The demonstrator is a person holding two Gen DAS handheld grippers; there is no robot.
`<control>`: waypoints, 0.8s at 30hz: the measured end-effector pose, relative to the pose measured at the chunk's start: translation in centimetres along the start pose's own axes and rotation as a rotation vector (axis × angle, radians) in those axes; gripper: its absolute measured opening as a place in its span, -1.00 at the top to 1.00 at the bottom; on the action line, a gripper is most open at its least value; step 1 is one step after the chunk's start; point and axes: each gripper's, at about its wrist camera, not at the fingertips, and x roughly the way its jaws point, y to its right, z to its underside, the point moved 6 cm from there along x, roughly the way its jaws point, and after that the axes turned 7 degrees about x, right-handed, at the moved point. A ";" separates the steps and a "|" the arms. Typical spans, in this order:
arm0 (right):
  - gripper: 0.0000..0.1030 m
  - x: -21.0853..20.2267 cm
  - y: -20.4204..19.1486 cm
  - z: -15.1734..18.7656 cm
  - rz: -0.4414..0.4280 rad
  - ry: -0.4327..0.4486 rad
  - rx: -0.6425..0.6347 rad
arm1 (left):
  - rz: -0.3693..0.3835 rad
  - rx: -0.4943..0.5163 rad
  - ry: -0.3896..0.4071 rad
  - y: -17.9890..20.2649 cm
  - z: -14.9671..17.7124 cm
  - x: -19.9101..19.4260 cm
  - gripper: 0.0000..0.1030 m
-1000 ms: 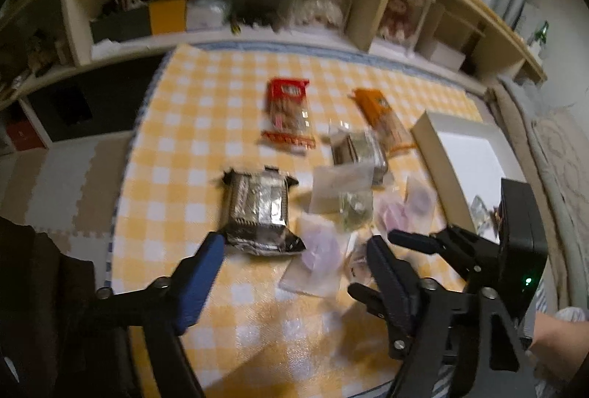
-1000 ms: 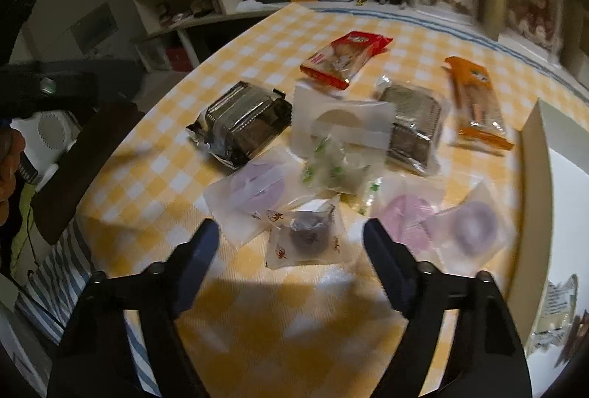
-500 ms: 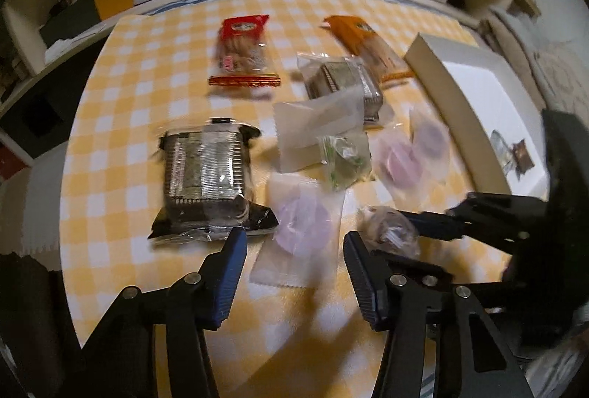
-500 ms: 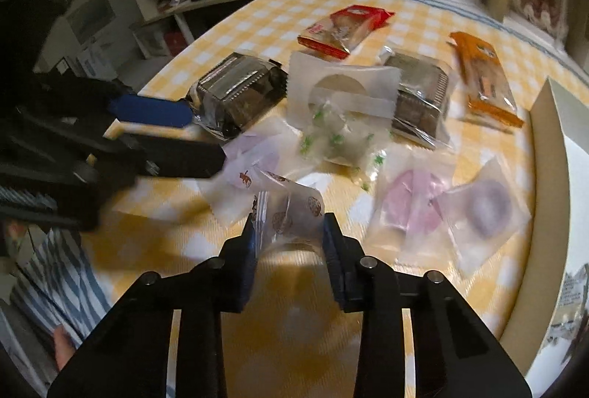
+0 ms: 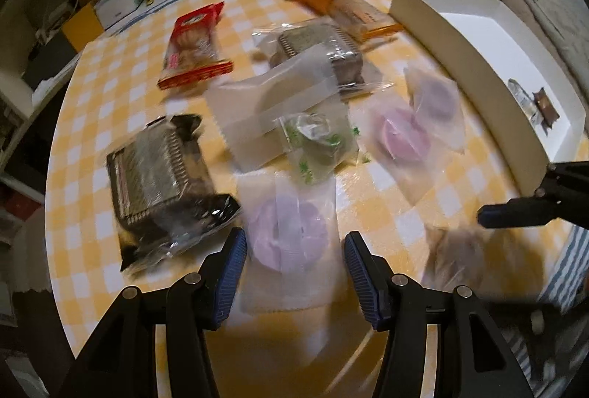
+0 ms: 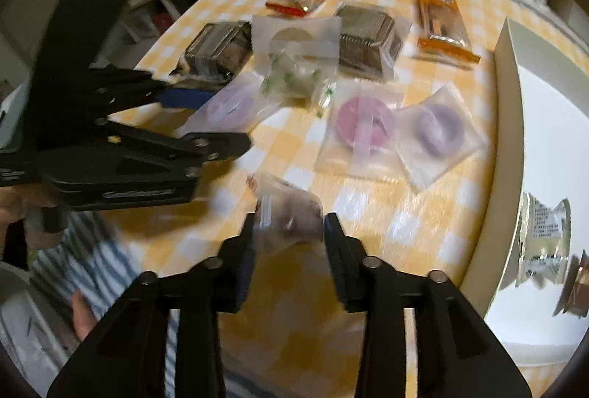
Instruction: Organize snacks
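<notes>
Small brown sweet in a clear wrapper (image 6: 285, 214) sitting between the right gripper (image 6: 289, 245) jaws, lifted off the bench (image 6: 368, 214); jaws opening, pads at the wrapper's sides, blur making it hard to say how firmly pressed, though seemingly carried. Just ahead of the left gripper (image 5: 294, 263) jaws, a lilac sweet (image 5: 287, 232) in a frosted pouch, flat on the bench, jaws standing apart on either side of its near end, pads not yet touching. Beyond those jaws: a green-speckled pouch (image 5: 316, 144) and a white sachet (image 5: 272, 103); to their left a dark foil pack (image 5: 162, 173); farther off a red pack (image 5: 195, 44), a second foil pack (image 5: 320, 52) and an orange pack (image 5: 342, 7); to the right, pink (image 5: 401, 136) and purple (image 5: 434, 96) sweets in pouches. White box (image 6: 552, 147) to the right of the right jaws, holding only a silver packet (image 6: 545, 236) and a brown piece (image 6: 578, 284) at its near end. Judged early in the sorting: two items boxed, one apparently in transit, one about to be grasped, and the greater part of the snacks spread loose on the bench, all left to move.
</notes>
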 end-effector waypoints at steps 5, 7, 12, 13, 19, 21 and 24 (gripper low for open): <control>-0.40 -0.6 -0.7 0.1 -0.043 -0.005 -0.019 | -0.005 0.001 0.004 0.1 -0.3 0.6 -0.03; -0.40 -0.5 -0.6 0.2 -0.049 -0.008 -0.016 | -0.004 -0.008 0.005 0.1 -0.4 0.8 0.03; -0.40 0.1 -0.9 0.5 -0.058 -0.035 -0.060 | -0.005 -0.015 -0.015 -0.2 -0.3 0.3 0.09; -0.40 0.2 -0.7 0.6 -0.080 -0.047 -0.030 | -0.008 -0.019 -0.023 -0.1 -0.2 0.3 0.10; -0.40 -0.3 0.6 0.5 -0.171 -0.069 0.149 | -0.025 -0.035 -0.044 0.1 0.1 -0.2 0.11; -0.40 -0.5 0.8 0.6 -0.170 -0.071 0.173 | -0.029 -0.040 -0.044 0.1 0.3 -0.5 0.11; -0.39 -1.0 1.7 1.3 -0.206 -0.103 0.270 | -0.027 -0.057 -0.034 0.1 0.4 -1.0 0.11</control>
